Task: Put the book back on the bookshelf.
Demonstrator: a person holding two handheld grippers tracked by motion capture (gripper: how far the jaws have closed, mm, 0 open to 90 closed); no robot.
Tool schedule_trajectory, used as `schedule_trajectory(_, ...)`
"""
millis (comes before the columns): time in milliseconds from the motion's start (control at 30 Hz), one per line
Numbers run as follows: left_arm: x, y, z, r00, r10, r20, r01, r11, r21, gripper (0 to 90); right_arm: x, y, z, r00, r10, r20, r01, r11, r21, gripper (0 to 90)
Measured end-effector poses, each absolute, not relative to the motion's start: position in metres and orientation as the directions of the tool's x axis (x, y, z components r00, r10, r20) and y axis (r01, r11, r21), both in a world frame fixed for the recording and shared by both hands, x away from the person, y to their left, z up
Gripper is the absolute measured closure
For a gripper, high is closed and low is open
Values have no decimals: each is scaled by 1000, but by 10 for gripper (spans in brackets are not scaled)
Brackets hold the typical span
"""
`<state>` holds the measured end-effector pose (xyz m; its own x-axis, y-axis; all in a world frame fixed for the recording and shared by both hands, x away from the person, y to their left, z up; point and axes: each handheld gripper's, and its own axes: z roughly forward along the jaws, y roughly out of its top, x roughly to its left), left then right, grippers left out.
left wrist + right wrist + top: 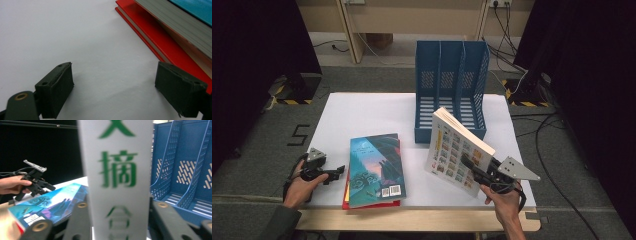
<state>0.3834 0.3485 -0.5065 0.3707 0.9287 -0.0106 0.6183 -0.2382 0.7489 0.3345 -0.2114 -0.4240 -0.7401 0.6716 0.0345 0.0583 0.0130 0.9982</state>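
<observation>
My right gripper (470, 168) is shut on a white paperback (455, 148) with rows of small colourful pictures on its cover, and holds it tilted above the table just in front of the blue file holder (451, 75). In the right gripper view the book's white spine (117, 170) with green characters stands between the two jaws. A blue-covered book (374, 167) lies on a red book (346, 199) at the front left. My left gripper (337, 172) rests open on the white tabletop (75, 37), beside the red book (155, 32), with nothing between its fingers.
The file holder (185, 170) has three upright compartments, open toward me. The table (362, 112) ends in a wooden front edge (412, 220). Cables (547, 150) trail over the floor on the right. Dark curtains hang at both sides.
</observation>
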Motion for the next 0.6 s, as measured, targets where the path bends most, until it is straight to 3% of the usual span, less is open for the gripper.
schedule_trajectory(200, 384, 349, -506, 371, 928, -12, 619, -238, 749, 140, 338, -209, -423, -733, 679, 32, 59, 16, 998, 704)
schedule_trajectory(300, 383, 349, -506, 372, 928, -11, 618, -239, 749, 140, 341, -209, -425, -737, 672, 77, 82, -24, 996, 634)
schedule_trajectory(367, 383, 348, -506, 371, 928, -10, 618, -239, 749, 141, 344, -204, -426, -728, 683, 48, 82, 18, 996, 612)
schedule_trajectory(600, 383, 349, -506, 372, 928, -11, 619, -239, 749, 141, 349, -200, -426, -693, 720, 24, 72, 36, 997, 730)
